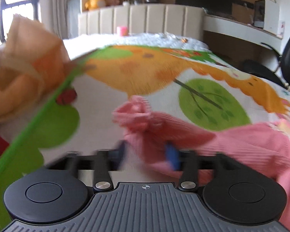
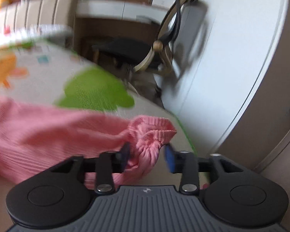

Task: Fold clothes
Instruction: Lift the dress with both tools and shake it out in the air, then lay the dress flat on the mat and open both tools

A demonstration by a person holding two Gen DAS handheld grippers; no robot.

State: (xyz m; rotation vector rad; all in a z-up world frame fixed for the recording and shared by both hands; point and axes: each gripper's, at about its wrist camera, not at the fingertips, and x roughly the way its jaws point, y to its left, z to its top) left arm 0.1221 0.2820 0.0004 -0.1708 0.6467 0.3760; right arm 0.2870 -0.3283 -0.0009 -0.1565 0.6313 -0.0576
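Note:
A pink ribbed garment (image 1: 241, 141) lies on a colourful mat (image 1: 98, 96) spread over a bed. One bunched sleeve end (image 1: 137, 112) reaches between the blue pads of my left gripper (image 1: 147, 154), whose jaws stand wide apart and do not pinch it. In the right wrist view the same pink garment (image 2: 48, 131) stretches in from the left. Its ribbed cuff (image 2: 154, 127) sits between the pads of my right gripper (image 2: 147, 156), which is open with a small gap on the right side. Both views are blurred.
A crumpled orange garment (image 1: 25, 67) sits at the mat's left edge. A padded headboard (image 1: 141, 19) and white bedding lie beyond the mat. A dark chair (image 1: 286, 61) and desk stand on the right. The mat's edge (image 2: 185, 133) drops off beside a white wardrobe (image 2: 232, 58).

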